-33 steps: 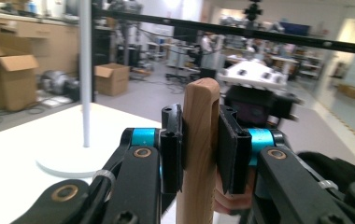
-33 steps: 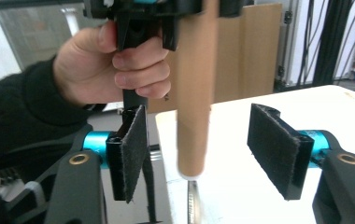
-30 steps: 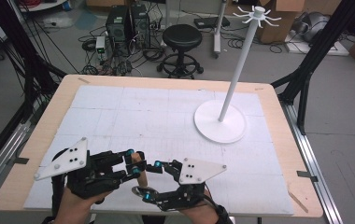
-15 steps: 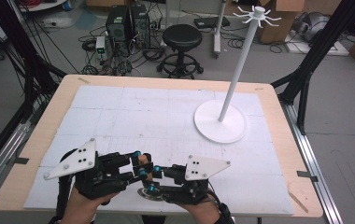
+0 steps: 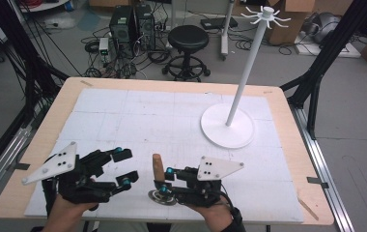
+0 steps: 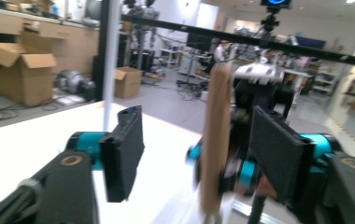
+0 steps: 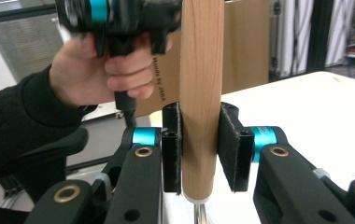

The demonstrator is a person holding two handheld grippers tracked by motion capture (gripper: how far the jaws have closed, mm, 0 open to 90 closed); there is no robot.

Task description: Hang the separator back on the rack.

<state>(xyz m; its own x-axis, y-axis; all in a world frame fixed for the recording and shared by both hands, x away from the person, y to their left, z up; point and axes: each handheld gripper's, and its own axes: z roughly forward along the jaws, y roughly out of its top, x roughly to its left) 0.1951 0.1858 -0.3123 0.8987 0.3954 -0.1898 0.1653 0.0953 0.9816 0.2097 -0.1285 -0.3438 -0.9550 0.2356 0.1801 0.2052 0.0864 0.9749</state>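
**Left tool released and drawn aside; wooden handle left in right tool**

Desk [image 5: 36, 159]: wooden board under a white gridded sheet, same position as in both earlier frames.

White stand [image 5: 228, 126]: round base at the far right of the sheet with an upright pole rising from it. Unchanged from the earlier frames; well apart from both tools.

Left tool [image 5: 124, 166]: one second ago and half a second ago pressed close against the right tool at the near edge of the desk, jaws shut. Now shifted to the left, clear of the right tool. Jaws just opened, standing wide apart with nothing between them. In the left gripper view [image 6: 199, 158], both black pads are separated, with the handle seen in the gap but farther off and touching neither pad.

Right tool [image 5: 162, 178]: at the near edge of the desk, roughly where it was before. Jaws just closed further, now clamped on the wooden handle [image 5: 158, 167]. In the right gripper view [image 7: 200, 151], both pads press flat on opposite sides of the handle [image 7: 202, 93].

Wooden handle: a light-brown cylinder, standing upright at the near centre of the desk, between the two tools. Previously hidden among the crowded jaws; now exposed on its left side.

Metal part [image 5: 161, 197]: small, shiny, on the sheet at the foot of the handle. Exact shape not discernible.
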